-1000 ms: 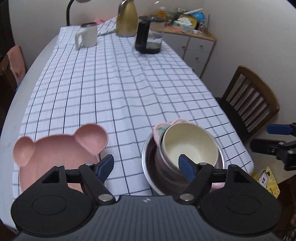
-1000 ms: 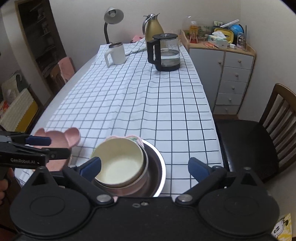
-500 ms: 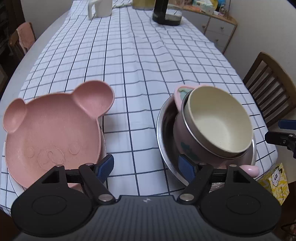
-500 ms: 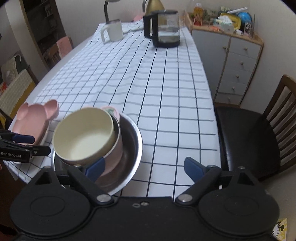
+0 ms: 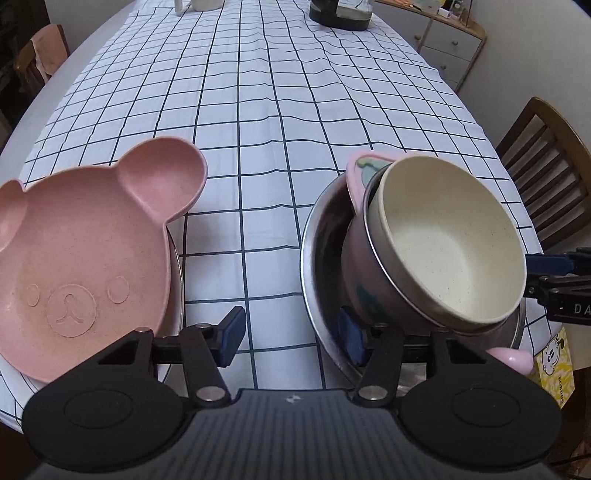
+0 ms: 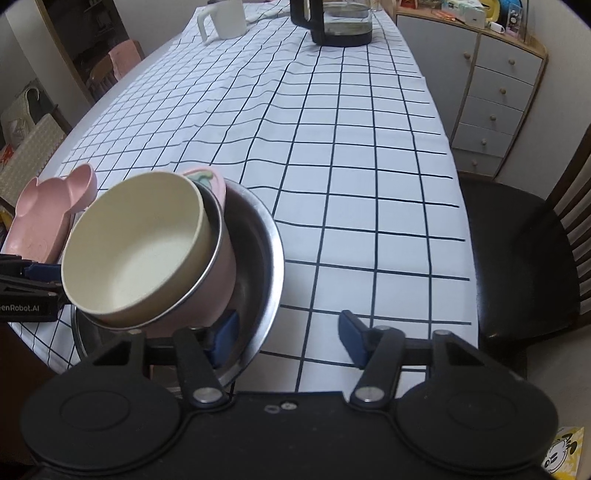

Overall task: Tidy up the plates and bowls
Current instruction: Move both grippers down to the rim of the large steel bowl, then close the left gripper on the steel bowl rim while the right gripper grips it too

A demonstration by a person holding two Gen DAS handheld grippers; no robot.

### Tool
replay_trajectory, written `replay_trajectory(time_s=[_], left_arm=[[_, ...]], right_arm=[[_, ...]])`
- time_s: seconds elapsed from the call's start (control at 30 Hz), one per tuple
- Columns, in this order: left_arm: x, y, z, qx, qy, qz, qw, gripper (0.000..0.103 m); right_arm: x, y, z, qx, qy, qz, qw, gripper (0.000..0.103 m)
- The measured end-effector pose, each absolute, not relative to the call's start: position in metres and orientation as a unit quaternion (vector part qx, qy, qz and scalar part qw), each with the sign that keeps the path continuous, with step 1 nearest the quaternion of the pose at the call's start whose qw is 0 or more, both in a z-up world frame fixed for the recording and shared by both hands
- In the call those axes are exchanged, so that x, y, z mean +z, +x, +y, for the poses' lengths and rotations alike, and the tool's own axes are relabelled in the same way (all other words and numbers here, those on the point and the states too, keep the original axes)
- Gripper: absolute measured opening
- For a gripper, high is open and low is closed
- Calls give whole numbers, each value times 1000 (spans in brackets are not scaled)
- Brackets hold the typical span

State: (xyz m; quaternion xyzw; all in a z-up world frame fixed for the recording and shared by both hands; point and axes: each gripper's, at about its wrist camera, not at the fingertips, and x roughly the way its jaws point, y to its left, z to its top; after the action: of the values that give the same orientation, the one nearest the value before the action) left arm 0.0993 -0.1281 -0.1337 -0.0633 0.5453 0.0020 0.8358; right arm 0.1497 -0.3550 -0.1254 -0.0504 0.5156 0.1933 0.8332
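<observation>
A cream bowl [image 5: 447, 247] sits tilted inside a pink pot [image 5: 354, 273], which stands in a wide steel bowl [image 5: 314, 258] at the table's near edge. A pink bear-shaped plate [image 5: 81, 251] lies to its left on a steel plate [image 5: 177, 280]. My left gripper [image 5: 291, 334] is open above the cloth between the two stacks, its right finger at the steel bowl's rim. My right gripper [image 6: 290, 334] is open, its left finger inside the steel bowl [image 6: 266, 251] next to the pink pot [image 6: 221, 273]. The cream bowl [image 6: 136, 251] and the bear plate [image 6: 48, 218] show there too.
A checked tablecloth [image 5: 280, 110] covers the long table. A glass kettle [image 6: 336, 22] and a white mug [image 6: 225, 22] stand at the far end. A wooden chair [image 6: 524, 258] and a drawer cabinet [image 6: 495, 85] are to the right.
Both grippers have come lower and closer to the dishes. The stacks now fill more of each view. The right gripper's left finger has entered the steel bowl.
</observation>
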Motion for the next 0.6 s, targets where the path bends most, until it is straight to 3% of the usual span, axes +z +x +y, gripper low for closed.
replay_trajectory(time_s=[0.33,0.4,0.47,0.6], left_arm=[[-141,114,-125,7,-85,558,826,53],[-142,115,-123,4,-95,562,822,48],[-142,115,-123,-5,-106,563,819,33],[-141,117,-130,-8,-106,564,819,23]], right_arm=[[-134,160,-347,203,-56,532,820,37],[-136,161,-346,205,-56,535,818,36],[-137,161,-345,209,-57,536,816,33],[-138,162,-342,213,-62,539,813,28]])
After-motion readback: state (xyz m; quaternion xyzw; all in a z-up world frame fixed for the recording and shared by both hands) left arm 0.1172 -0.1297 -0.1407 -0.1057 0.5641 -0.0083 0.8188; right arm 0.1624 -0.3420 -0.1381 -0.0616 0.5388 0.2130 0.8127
